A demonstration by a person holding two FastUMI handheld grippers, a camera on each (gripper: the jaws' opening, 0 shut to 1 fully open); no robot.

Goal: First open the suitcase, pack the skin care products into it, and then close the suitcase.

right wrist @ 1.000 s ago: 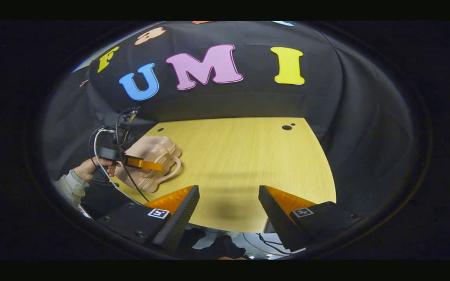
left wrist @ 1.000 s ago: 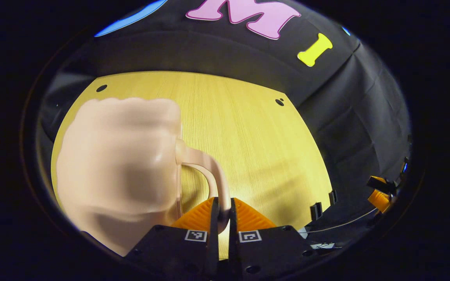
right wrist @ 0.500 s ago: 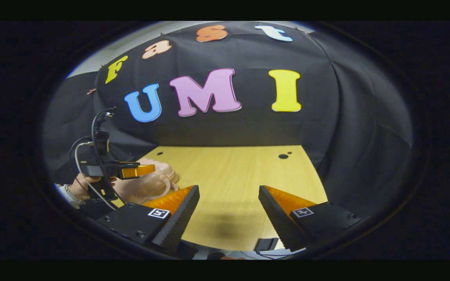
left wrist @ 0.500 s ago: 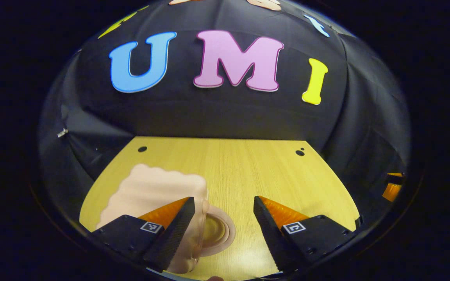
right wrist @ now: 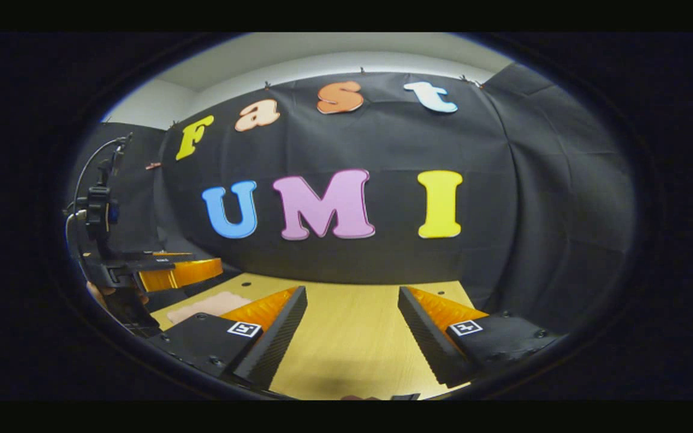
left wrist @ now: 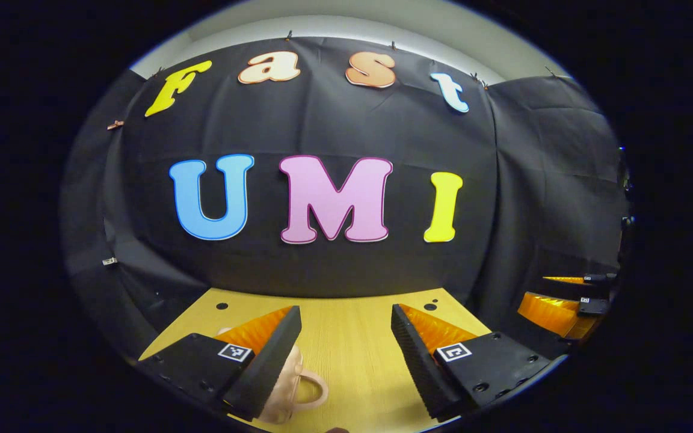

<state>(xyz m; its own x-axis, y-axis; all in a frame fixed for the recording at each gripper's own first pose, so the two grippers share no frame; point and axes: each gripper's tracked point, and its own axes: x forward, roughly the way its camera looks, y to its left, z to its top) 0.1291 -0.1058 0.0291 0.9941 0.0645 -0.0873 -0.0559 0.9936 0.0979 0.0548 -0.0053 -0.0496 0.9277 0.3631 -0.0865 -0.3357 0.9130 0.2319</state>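
A small pale pink suitcase (left wrist: 286,385) lies on the yellow wooden table (left wrist: 352,361), mostly hidden behind my left gripper's left finger. Its looped handle (left wrist: 313,391) rests on the tabletop, pointing right. My left gripper (left wrist: 345,313) is open above and behind the case, with nothing between its fingers. In the right gripper view the suitcase (right wrist: 214,304) is a flat pink patch at the left. My right gripper (right wrist: 352,291) stands open over bare table. The left gripper's fingers (right wrist: 187,273) hover above the case there, held by a hand (right wrist: 103,294).
The black cloth wall rises right behind the table's far edge (right wrist: 346,278). The right gripper's fingers (left wrist: 554,307) show at the far right of the left gripper view, beyond the table's right side. Two small dark holes (left wrist: 431,307) mark the table's far corners.
My left gripper, shut on the suitcase handle a second ago, has let go, opened and drawn back and up. Both views have tilted up toward the wall, so the case sits lower in them.
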